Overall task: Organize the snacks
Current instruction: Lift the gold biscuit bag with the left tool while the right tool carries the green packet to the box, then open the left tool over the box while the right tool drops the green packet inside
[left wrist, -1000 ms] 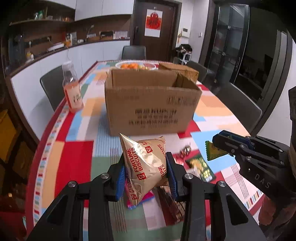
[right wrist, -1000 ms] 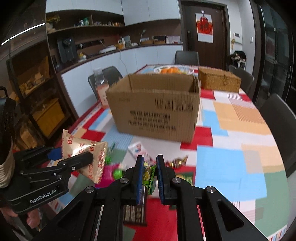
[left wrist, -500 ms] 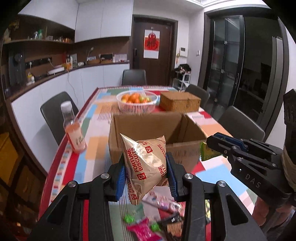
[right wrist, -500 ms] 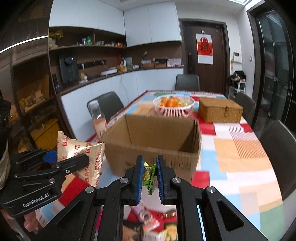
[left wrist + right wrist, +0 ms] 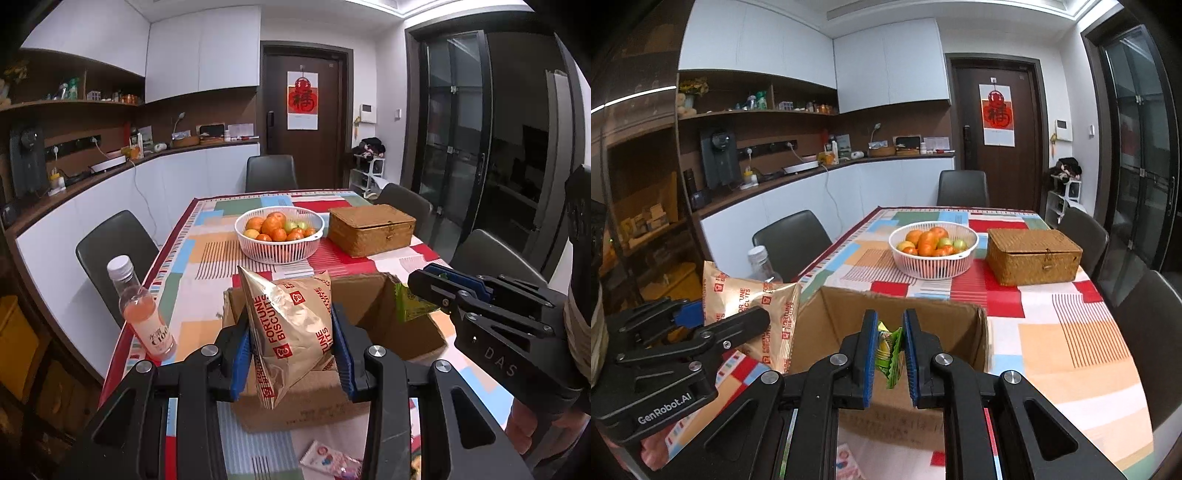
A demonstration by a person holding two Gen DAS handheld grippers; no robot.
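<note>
My left gripper (image 5: 291, 347) is shut on a gold Fortune Biscuits bag (image 5: 291, 325), held over the near left part of the open cardboard box (image 5: 406, 332). The same bag (image 5: 753, 314) shows at the left of the right wrist view, in the left gripper (image 5: 713, 325). My right gripper (image 5: 890, 354) is shut on a small green snack packet (image 5: 890, 350), over the box's (image 5: 834, 325) near rim. In the left wrist view the right gripper (image 5: 428, 291) carries that green packet (image 5: 410, 306) above the box's right side. The box interior looks bare where visible.
A white basket of oranges (image 5: 279, 234) and a wicker chest (image 5: 371, 229) stand behind the box. A pink drink bottle (image 5: 144, 310) stands left of it near the table edge. A pink-and-white packet (image 5: 328, 461) lies on the patchwork cloth in front. Dark chairs ring the table.
Both grippers rose and moved forward from the snack pile to above the box, each keeping its packet. The box now sits below and close, and the loose snacks have dropped out of view.
</note>
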